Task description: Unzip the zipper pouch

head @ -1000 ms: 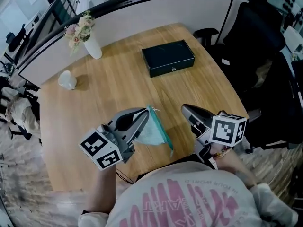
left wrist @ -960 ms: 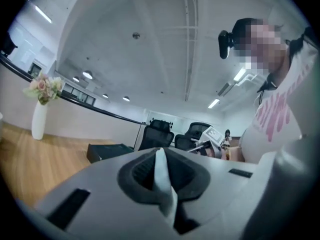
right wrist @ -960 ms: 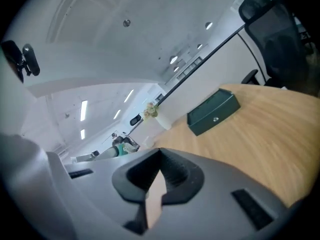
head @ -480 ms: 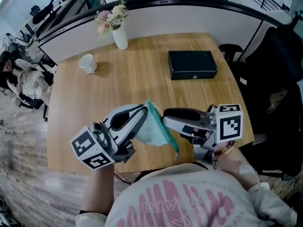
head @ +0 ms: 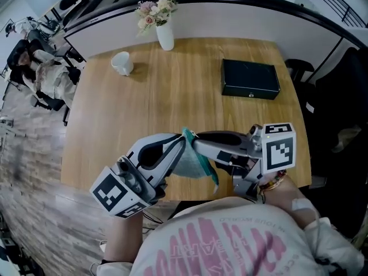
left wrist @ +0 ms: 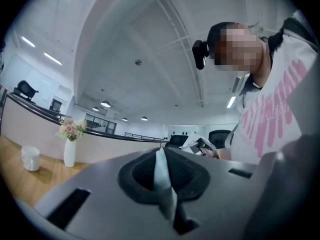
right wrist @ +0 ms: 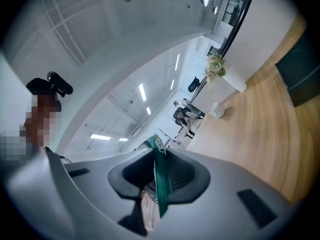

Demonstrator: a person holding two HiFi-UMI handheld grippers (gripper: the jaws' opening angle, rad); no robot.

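Left gripper (head: 181, 144) is clamped tight on the pale side of the zipper pouch (head: 192, 164), my right gripper (head: 196, 141) pinches its green zipper edge (right wrist: 161, 184) by the pull (right wrist: 159, 145), pouch dangling between both tips, so the actual unzipping looks all still to do.

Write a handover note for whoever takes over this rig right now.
Left claw: shut on the pale fabric of the pouch.
Right claw: shut on the green zipper strip, close to its pull.
Pouch: held in the air between both claws, above the near edge of the table.
Done: both grips are set.
Left: draw the pull along the zipper; no opening shows yet.
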